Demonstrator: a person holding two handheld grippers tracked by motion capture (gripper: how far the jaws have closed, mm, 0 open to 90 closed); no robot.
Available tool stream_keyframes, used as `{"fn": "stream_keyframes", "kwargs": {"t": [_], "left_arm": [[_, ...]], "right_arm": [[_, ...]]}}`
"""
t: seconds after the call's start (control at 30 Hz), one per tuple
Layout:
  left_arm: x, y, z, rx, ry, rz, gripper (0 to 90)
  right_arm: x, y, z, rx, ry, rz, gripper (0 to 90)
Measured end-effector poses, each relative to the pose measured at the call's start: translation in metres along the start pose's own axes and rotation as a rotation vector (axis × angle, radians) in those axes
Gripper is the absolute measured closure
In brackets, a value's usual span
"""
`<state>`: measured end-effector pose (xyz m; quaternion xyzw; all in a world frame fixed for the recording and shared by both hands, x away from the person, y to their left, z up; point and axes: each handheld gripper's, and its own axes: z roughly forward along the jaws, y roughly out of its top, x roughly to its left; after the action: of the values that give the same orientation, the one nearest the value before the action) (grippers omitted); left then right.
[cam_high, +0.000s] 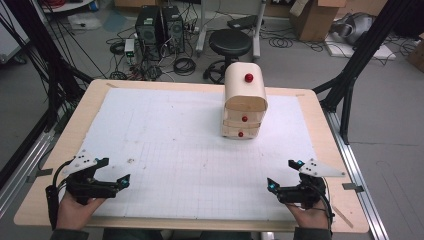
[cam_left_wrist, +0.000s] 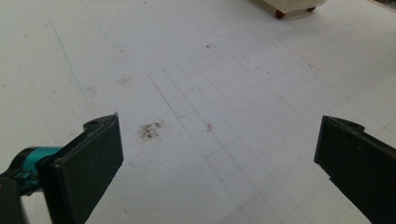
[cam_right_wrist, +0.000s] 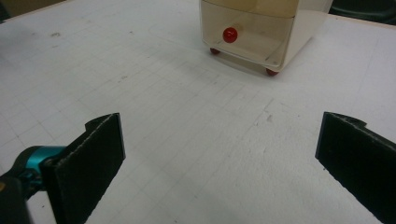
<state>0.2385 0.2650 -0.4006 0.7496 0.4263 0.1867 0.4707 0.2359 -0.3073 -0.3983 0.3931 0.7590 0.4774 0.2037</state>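
A small cream drawer cabinet (cam_high: 244, 102) with red knobs (cam_high: 248, 77) stands upright on the white gridded mat (cam_high: 190, 145), toward the far right of centre. In the right gripper view its lowest drawer (cam_right_wrist: 254, 35) and a red knob (cam_right_wrist: 229, 34) lie straight ahead, well beyond the jaws. My left gripper (cam_high: 114, 172) rests near the mat's front left, jaws wide apart over bare mat. My right gripper (cam_high: 283, 175) sits at the front right, also open with nothing between its jaws. A hand holds each one at the table's near edge.
The wooden table edge (cam_high: 65, 130) frames the mat. A dark smudge (cam_left_wrist: 150, 131) marks the mat ahead of the left gripper. Beyond the table stand a black stool (cam_high: 230, 44), computer towers (cam_high: 160, 25), cables and cardboard boxes (cam_high: 315, 17). Black tripod legs (cam_high: 360, 60) flank both sides.
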Motion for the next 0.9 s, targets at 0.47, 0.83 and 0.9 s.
{"fn": "stream_keyframes", "kwargs": {"t": [0.47, 0.83, 0.9], "left_arm": [[0.0008, 0.0025, 0.0023, -0.008, -0.009, -0.001, 1.8], [-0.0004, 0.0027, 0.0041, -0.005, -0.015, 0.000, 1.8], [-0.0001, 0.0015, 0.0030, -0.002, -0.010, -0.002, 1.8]], "right_arm": [[0.0002, -0.0019, -0.0014, 0.009, -0.008, 0.001, 0.3], [-0.0015, -0.0025, -0.0044, 0.000, -0.027, -0.004, 0.3], [-0.0006, -0.0013, -0.0032, -0.001, -0.032, -0.007, 0.3]]}}
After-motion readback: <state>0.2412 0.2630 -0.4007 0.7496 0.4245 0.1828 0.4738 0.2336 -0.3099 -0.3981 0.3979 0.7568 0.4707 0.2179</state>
